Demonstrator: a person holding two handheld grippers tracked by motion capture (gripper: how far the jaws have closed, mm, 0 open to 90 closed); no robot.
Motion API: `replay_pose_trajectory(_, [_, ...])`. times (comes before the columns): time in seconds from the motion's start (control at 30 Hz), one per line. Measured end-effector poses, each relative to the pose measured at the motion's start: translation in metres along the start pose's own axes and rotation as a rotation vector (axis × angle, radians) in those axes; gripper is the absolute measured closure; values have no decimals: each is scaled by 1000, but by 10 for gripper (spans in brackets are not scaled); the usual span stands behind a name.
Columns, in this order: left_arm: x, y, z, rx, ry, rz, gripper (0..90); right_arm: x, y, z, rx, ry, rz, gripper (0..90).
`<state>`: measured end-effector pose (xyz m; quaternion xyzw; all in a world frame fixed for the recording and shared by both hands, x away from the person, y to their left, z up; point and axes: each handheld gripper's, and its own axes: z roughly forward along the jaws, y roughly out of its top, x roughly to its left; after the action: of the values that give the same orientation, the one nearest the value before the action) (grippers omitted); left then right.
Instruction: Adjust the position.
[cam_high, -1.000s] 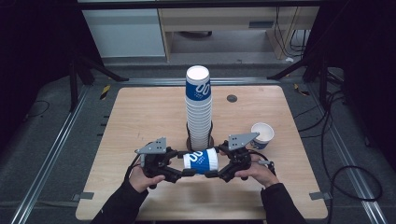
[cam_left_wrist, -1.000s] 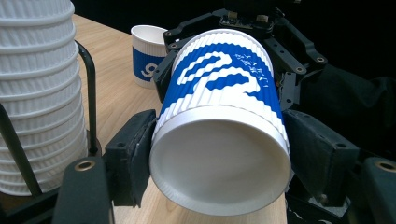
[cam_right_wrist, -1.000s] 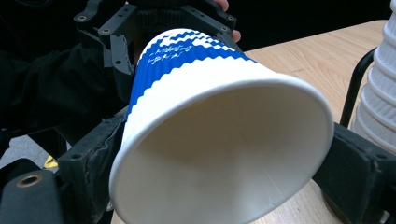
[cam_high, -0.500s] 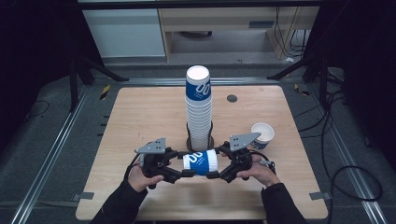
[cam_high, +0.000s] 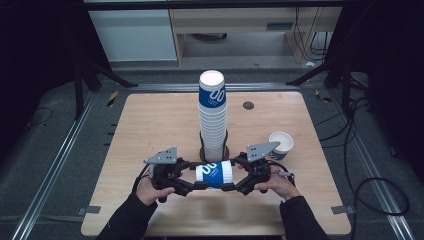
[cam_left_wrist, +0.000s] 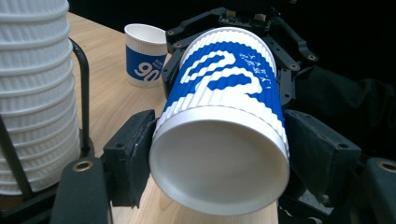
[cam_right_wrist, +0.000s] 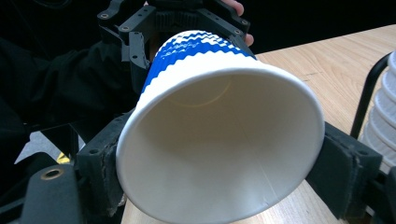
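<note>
A blue and white ribbed paper cup (cam_high: 214, 173) lies on its side just above the table, between my two grippers. My left gripper (cam_high: 199, 175) has its pads on either side of the cup's closed base (cam_left_wrist: 219, 163). Its jaws have just been opening, but both pads still touch the cup. My right gripper (cam_high: 231, 175) holds the open mouth (cam_right_wrist: 219, 158), and its jaws have just been closing, so its pads press on the rim from both sides. A hand grips each gripper at the table's near edge.
A tall stack of the same cups (cam_high: 212, 112) stands upright in a black wire holder (cam_high: 215, 152) just beyond the held cup. One single cup (cam_high: 281, 144) stands upright at the right. A small dark grommet (cam_high: 248, 105) sits in the wooden table (cam_high: 145, 120).
Hands and cup stay in the same place. The right gripper's jaws look drawn in closer around the cup's mouth end than a second ago.
</note>
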<state>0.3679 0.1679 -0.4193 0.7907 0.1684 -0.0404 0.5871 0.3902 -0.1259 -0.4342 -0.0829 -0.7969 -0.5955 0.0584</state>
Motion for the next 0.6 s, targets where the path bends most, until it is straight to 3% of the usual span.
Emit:
replay_pose_trajectory(0.27, [3, 3, -9, -4, 34, -3, 215, -2, 4, -13, 7, -56, -11, 177])
replay_pose_trajectory(0.43, [5, 2, -12, 40, 92, 9, 199, -4, 8, -24, 40, -109, -23, 174])
replay_pose_trajectory(0.6, [7, -1, -7, 99, 134, 19, 199, -5, 14, -26, 112, -156, -47, 172])
